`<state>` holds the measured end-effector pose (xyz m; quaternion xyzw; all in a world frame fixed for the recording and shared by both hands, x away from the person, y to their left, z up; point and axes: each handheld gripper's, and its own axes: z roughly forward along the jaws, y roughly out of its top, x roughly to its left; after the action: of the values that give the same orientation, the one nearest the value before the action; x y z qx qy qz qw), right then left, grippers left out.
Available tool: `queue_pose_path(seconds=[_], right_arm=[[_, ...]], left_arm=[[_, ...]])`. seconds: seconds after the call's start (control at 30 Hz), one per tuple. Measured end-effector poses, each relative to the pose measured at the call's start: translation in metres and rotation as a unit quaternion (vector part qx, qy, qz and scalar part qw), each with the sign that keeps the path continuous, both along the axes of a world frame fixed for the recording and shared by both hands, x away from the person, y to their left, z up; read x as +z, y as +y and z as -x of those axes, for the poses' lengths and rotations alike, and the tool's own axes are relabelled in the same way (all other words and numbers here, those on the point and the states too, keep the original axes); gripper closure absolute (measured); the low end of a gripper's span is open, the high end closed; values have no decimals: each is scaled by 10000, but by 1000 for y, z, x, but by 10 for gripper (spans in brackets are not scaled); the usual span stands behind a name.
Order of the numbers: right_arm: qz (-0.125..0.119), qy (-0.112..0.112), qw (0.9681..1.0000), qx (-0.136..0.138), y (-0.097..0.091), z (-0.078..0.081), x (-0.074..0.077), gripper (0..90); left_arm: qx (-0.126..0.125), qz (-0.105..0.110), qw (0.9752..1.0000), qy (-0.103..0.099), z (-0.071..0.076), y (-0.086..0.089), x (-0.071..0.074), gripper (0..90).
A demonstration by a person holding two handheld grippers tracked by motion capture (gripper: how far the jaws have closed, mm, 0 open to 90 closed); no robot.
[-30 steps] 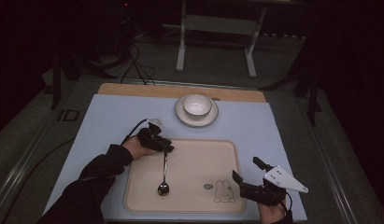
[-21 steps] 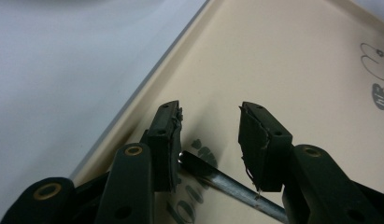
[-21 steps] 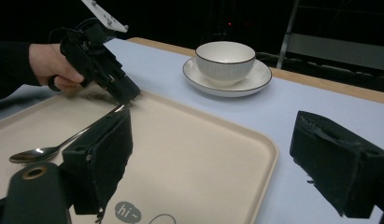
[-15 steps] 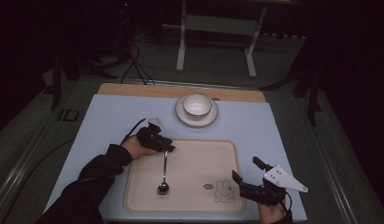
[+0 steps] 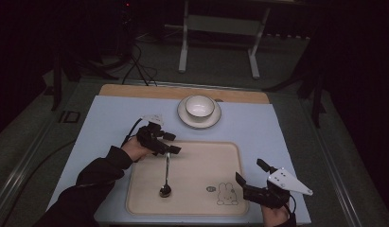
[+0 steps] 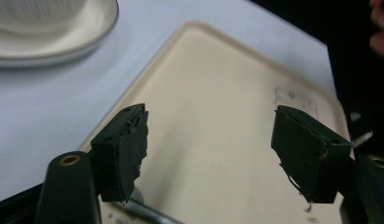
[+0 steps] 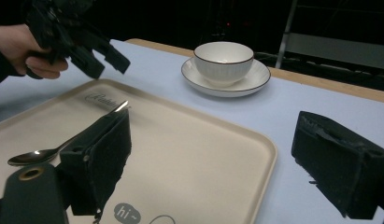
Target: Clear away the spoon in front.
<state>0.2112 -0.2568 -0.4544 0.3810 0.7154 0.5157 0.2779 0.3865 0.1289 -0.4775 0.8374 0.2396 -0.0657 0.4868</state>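
Two grippers work around a beige tray (image 5: 201, 156) that lies on a pale blue mat over a wooden table. From above, the whole tray shows, with a rabbit drawing (image 5: 226, 194) near its front right corner and a spoon (image 5: 166, 176) lying on its left half, bowl end toward the person. The right gripper view adds what the high view cannot: the spoon's shine, small lettering on the tray, and a ribbed white bowl (image 7: 224, 56) on a saucer (image 7: 226, 78) beyond the tray's far edge. The left gripper view brings the tray's far left corner close, with a stretch of the spoon handle (image 6: 143, 211) low between its jaws.

Dark floor, cables and a metal frame lie behind the table; the room is dim.

Over the tray's far left corner, the left gripper (image 5: 164, 144) has just been opening; its jaws stand wide apart above the spoon handle's tip and hold nothing. At the tray's front right corner, the right gripper (image 5: 251, 182) also gapes wide, empty, above the mat.
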Motion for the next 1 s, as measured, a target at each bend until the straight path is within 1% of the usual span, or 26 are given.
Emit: queue_pose_path(seconds=[0.07, 0.17, 0.23, 0.3, 0.37, 0.5, 0.53, 0.63, 0.7, 0.8, 0.87, 0.93, 1.0], right_arm=[[4, -5, 10000, -4, 0, 0, 0, 121], [10, -12, 10000, -12, 1, 1, 0, 121], [24, -12, 10000, -11, 1, 1, 0, 120], [23, -20, 10000, -12, 1, 1, 0, 120], [21, -11, 10000, -12, 1, 1, 0, 120], [21, -9, 10000, -13, 1, 0, 0, 120], [17, -9, 10000, -11, 1, 0, 0, 120], [14, -2, 10000, -7, 1, 0, 0, 120], [26, -8, 10000, -9, 1, 0, 0, 120], [25, -12, 10000, -3, 1, 1, 0, 120], [28, -5, 10000, 17, 1, 0, 0, 120], [48, -9, 10000, 17, 2, 0, 0, 120], [49, -16, 10000, 15, 2, 1, 0, 120]], left_arm=[[45, 60, 10000, -56, 3, 0, 5, 179], [-56, 121, 9997, -181, 10, -1, 12, 168], [-71, 161, 9997, -185, 14, -1, 15, 159], [-128, 115, 9996, -203, 19, -1, 18, 113], [-123, 62, 9996, -248, 23, 0, 22, 20], [71, -29, 9993, -378, 34, 5, 27, 9], [111, -19, 9991, -415, 36, 7, 28, 9], [224, -63, 9988, -434, 44, 11, 30, 9], [345, -95, 9983, -464, 49, 15, 32, 9], [500, -38, 9975, -501, 57, 22, 35, 9], [565, -49, 9967, -573, 62, 27, 36, 9], [626, 18, 9961, -628, 66, 33, 36, 9], [710, 4, 9956, -616, 70, 39, 36, 9]])
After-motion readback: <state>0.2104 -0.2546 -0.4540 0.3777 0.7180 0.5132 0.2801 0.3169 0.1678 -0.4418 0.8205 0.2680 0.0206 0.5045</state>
